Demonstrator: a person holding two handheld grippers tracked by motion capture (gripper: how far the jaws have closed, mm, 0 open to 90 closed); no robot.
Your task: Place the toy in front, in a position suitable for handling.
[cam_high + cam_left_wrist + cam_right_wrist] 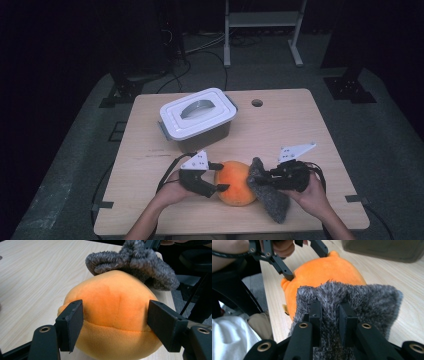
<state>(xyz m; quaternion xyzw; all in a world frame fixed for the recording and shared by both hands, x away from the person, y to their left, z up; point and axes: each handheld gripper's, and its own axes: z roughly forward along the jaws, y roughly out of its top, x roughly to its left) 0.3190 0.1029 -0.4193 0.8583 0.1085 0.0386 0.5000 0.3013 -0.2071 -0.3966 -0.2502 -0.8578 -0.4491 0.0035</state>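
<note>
An orange plush ball (235, 186) lies near the table's front edge, with a small nub on its side. My left gripper (221, 176) comes at it from the left, and in the left gripper view my left gripper (115, 322) has one jaw pressed on each flank of the ball (112, 300). A grey fuzzy cloth (274, 201) rests against the ball's right side. My right gripper (263, 181) is shut on its upper edge. In the right gripper view my right gripper (331, 315) pinches the fuzzy cloth (367, 300) just in front of the plush ball (324, 270).
A grey container with a white handled lid (197, 112) stands behind the ball, towards the left. The wooden table (290, 130) has a small round hole (257, 103) at its far edge. A metal stand (262, 20) and cables are on the floor beyond.
</note>
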